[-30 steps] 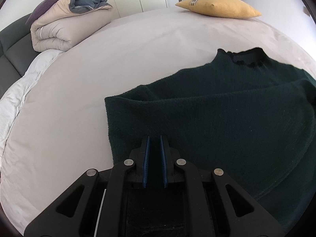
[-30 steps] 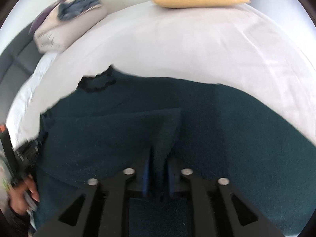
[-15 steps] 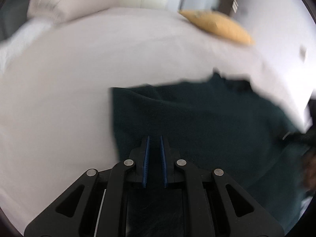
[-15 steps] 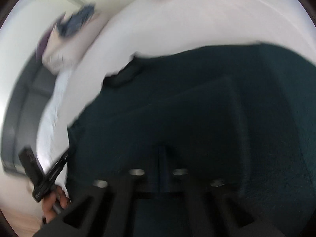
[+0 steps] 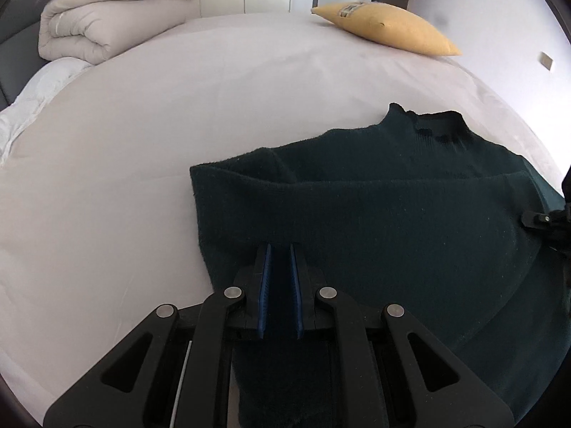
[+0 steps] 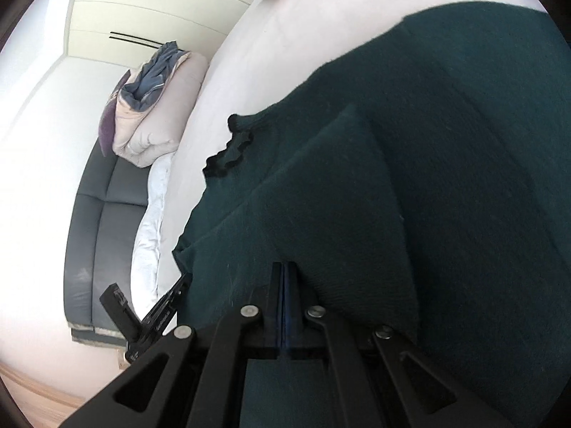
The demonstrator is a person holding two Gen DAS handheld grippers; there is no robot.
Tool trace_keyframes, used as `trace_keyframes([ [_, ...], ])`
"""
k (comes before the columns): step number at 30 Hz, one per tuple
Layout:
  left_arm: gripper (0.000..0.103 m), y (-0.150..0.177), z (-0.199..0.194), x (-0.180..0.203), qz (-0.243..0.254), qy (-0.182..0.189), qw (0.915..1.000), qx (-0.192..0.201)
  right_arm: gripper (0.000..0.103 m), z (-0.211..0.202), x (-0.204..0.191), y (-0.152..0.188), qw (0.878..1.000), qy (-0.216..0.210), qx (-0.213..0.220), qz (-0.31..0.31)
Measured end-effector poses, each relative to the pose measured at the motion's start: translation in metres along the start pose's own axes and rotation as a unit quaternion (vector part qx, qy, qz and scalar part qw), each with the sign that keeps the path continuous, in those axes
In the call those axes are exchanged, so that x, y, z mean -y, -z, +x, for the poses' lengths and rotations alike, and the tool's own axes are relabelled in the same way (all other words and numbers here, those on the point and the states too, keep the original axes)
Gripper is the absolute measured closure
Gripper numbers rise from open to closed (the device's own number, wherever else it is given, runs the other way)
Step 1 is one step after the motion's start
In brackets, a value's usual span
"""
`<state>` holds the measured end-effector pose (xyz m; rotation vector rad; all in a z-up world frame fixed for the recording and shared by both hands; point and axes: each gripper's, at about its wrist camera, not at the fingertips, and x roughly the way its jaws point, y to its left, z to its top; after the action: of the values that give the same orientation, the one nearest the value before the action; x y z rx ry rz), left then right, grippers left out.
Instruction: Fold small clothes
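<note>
dark green knit sweater [image 5: 374, 221] lies on smooth pale bed sheet [image 5: 142, 125], ruffled collar far side | left gripper [image 5: 280, 278] pinches its fuzzy hem between blue ribbed pads | right gripper [image 6: 284, 296] clamped, seemingly on a folded sleeve edge

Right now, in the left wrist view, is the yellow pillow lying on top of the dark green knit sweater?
No, the yellow pillow rests on the bed's far edge, well apart from the dark green knit sweater.

Both grippers, left [image 5: 280, 249] and right [image 6: 284, 267], are matte black linkages with silver screws and blue-padded jaws.
</note>
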<state>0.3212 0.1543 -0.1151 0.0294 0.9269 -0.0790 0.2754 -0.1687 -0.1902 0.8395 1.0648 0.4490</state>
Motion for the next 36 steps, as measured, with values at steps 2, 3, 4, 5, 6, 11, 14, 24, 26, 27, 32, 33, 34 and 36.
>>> trace_keyframes([
  [2,0.093,0.003,-0.004,0.001,0.012,-0.007,0.9999,-0.001,0.103,-0.007,0.007,0.006,1.0,-0.014,0.0,0.008],
  [3,0.093,0.007,-0.007,0.001,0.012,-0.008,0.9999,0.0,0.103,-0.011,0.009,0.01,1.0,-0.019,0.003,0.014],
  [4,0.093,0.009,-0.01,0.0,0.009,-0.007,0.9999,0.002,0.103,-0.016,0.013,0.015,0.999,-0.025,0.005,0.02],
  [5,0.093,0.012,-0.013,-0.002,0.006,-0.005,1.0,0.004,0.103,-0.02,0.015,0.019,0.999,-0.03,0.008,0.022],
  [6,0.093,0.017,-0.016,-0.003,0.004,-0.005,1.0,0.005,0.103,-0.025,0.018,0.025,0.999,-0.033,0.01,0.022],
  [11,0.092,0.04,-0.033,0.006,0.009,-0.012,0.9999,0.007,0.086,-0.072,0.022,0.058,1.0,0.007,0.028,0.003],
  [14,0.092,0.047,-0.052,0.005,-0.007,-0.005,1.0,-0.001,0.05,-0.142,0.038,0.089,0.995,0.014,0.096,0.024],
  [24,0.084,0.046,-0.11,0.039,-0.07,0.12,0.9901,0.023,0.037,-0.351,0.172,0.179,0.889,0.038,0.369,0.269],
  [26,0.05,0.04,-0.11,0.049,-0.079,0.136,0.9873,0.023,0.037,-0.365,0.181,0.175,0.875,0.047,0.381,0.295],
  [27,0.027,0.04,-0.112,0.053,-0.087,0.144,0.9853,0.028,0.037,-0.367,0.184,0.172,0.872,0.054,0.382,0.302],
  [32,0.026,0.031,-0.103,0.083,-0.105,0.176,0.9785,0.021,0.035,-0.358,0.185,0.147,0.863,0.068,0.385,0.319],
  [33,0.026,0.032,-0.103,0.085,-0.106,0.181,0.9776,0.017,0.035,-0.355,0.184,0.141,0.863,0.069,0.386,0.319],
  [34,0.026,0.032,-0.102,0.088,-0.105,0.185,0.977,0.014,0.035,-0.351,0.183,0.136,0.86,0.07,0.388,0.324],
  [36,0.026,0.033,-0.102,0.092,-0.104,0.188,0.9765,0.012,0.035,-0.348,0.18,0.13,0.857,0.061,0.393,0.328],
])
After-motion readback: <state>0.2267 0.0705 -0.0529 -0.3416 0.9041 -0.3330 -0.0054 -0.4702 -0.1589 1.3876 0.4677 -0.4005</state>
